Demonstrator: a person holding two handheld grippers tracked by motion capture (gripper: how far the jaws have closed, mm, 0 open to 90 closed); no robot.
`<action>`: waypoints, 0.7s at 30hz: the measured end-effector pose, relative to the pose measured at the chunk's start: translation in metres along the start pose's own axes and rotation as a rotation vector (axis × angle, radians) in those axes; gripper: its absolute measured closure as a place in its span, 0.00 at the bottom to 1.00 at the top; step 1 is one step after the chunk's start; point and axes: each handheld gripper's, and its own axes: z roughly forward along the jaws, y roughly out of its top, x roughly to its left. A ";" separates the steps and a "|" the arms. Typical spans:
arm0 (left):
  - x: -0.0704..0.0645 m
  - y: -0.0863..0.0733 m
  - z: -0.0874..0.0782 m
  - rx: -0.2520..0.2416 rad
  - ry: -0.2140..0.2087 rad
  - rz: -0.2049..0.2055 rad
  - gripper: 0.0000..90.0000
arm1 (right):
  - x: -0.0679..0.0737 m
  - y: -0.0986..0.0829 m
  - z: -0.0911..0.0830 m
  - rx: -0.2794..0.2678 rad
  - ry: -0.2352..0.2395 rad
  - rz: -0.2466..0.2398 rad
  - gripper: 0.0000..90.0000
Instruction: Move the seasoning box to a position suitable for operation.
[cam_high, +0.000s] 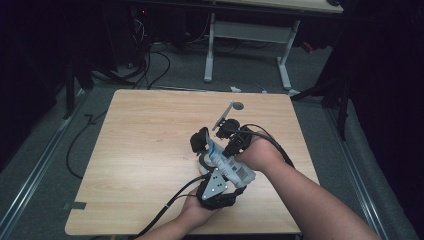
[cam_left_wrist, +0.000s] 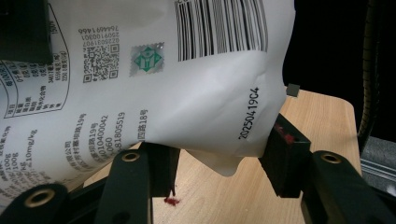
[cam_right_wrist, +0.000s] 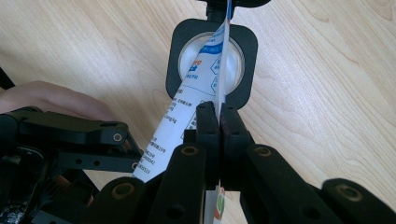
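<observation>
Right gripper (cam_right_wrist: 219, 122) is clamped tight on the white pouch (cam_high: 229, 165) edge, held just above the black round holder (cam_right_wrist: 180, 46). Left gripper (cam_left_wrist: 219, 163) straddles the pouch's bottom corner w/ jaws apart, not pinching imo. Pouch could slip or tear if they pull apart. Table (cam_high: 145, 130) around the holder is bare, nothing blocking.
</observation>
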 end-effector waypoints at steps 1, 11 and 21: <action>0.000 0.000 0.000 -0.001 0.000 -0.001 0.58 | 0.000 0.000 0.000 0.000 0.000 0.002 0.99; 0.001 0.001 -0.001 -0.005 -0.002 -0.004 0.58 | 0.000 0.002 0.000 0.000 0.003 -0.004 0.99; 0.001 0.002 -0.002 -0.010 -0.002 -0.005 0.58 | 0.001 0.003 -0.001 0.002 0.003 -0.001 0.99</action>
